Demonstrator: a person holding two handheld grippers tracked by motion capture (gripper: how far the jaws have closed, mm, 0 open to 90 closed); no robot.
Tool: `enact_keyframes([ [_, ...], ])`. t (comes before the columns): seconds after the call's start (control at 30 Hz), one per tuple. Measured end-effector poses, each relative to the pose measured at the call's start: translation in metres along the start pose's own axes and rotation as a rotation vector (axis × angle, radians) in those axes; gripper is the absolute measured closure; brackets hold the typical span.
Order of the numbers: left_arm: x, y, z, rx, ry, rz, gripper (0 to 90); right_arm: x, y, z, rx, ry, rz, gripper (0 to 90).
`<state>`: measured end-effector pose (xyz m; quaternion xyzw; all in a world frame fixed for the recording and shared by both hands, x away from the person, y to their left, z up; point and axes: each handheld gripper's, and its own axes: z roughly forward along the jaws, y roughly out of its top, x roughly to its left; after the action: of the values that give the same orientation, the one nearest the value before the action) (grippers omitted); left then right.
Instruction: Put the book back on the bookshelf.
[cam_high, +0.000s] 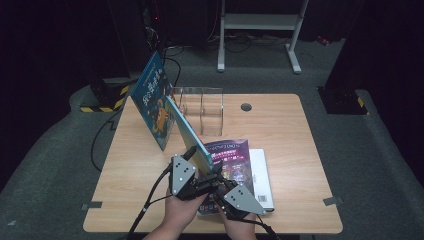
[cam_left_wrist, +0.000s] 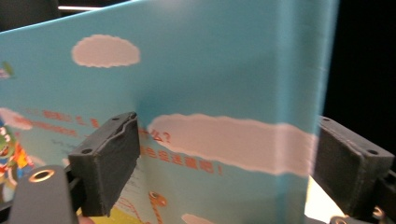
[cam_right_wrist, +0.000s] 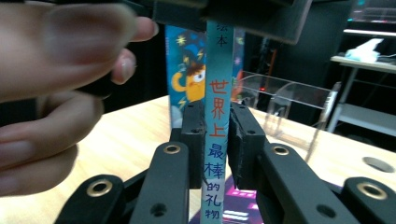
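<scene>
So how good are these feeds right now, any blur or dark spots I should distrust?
High view: table evenly lit, surroundings nearly black, clear stand faint. Left gripper view: light blue book so close that its print is soft, dark beyond its edge. Right gripper view: hand a blurred mass, spine lettering between the right gripper fingers sharp.

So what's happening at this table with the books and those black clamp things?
A person holds a gripper in each hand and is handling a light blue picture book stood upright on the wooden table. The right gripper is clamped on the book's spine. The left gripper has its jaws spread across the cover. A second, darker blue book leans beside a clear acrylic stand, and a purple book lies flat on a white one.
</scene>
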<state>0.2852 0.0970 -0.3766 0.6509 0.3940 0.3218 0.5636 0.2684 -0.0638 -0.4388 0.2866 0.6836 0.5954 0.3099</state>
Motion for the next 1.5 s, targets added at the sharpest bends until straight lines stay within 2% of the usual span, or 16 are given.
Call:
enact_keyframes([
  [0.23, 0.007, -0.004, -0.007, 0.01, 0.016, -0.009, 17.5, 0.011, -0.007, 0.004, 0.016, 0.031, 0.002, 74.4],
  [0.43, 0.01, -0.009, -0.013, 0.029, 0.006, 0.001, 20.7, 0.014, -0.01, 0.008, 0.03, 0.059, 0.009, 72.2],
  [0.87, 0.009, -0.017, -0.023, 0.017, 0.014, 0.034, 29.7, 0.019, -0.015, 0.012, 0.061, 0.107, 0.039, 68.3],
  [1.2, 0.01, -0.023, -0.032, 0.004, 0.024, 0.031, 38.4, 0.023, -0.016, 0.018, 0.079, 0.146, 0.057, 64.5],
  [1.5, 0.015, -0.028, -0.041, -0.012, 0.047, 0.022, 46.5, 0.028, -0.015, 0.022, 0.081, 0.184, 0.048, 63.5],
])
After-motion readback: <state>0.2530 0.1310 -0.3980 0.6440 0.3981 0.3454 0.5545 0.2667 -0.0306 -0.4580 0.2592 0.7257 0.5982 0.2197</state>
